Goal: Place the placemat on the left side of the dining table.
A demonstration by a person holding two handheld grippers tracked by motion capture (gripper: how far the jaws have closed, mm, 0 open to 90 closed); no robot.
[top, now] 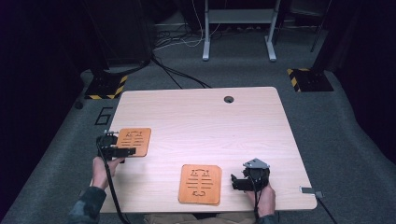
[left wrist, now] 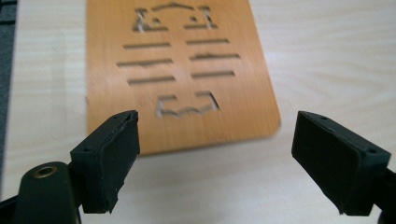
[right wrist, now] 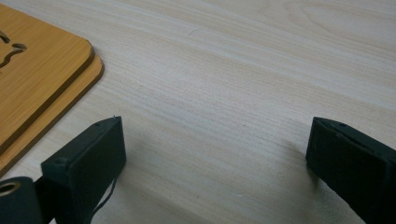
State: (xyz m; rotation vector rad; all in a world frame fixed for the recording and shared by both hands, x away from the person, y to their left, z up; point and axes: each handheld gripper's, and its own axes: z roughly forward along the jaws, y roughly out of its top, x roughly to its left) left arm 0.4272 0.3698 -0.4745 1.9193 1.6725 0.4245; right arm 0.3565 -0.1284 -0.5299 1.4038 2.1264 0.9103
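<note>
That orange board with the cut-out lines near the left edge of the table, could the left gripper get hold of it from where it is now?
Probably yes. The left gripper has its jaws wide open and empty, with the board's near edge just ahead and nothing between. The board lies flat on the table, so catching its edge may be fiddly.

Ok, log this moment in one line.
left gripper: open, by left board | right gripper: open, empty | stacked boards: near edge

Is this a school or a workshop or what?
Probably a lab or test room. A bare table stands on grey carpet, stand bases carry yellow-black hazard tape, and cables run across the floor. Two cut-out wooden boards lie on the table.
</note>
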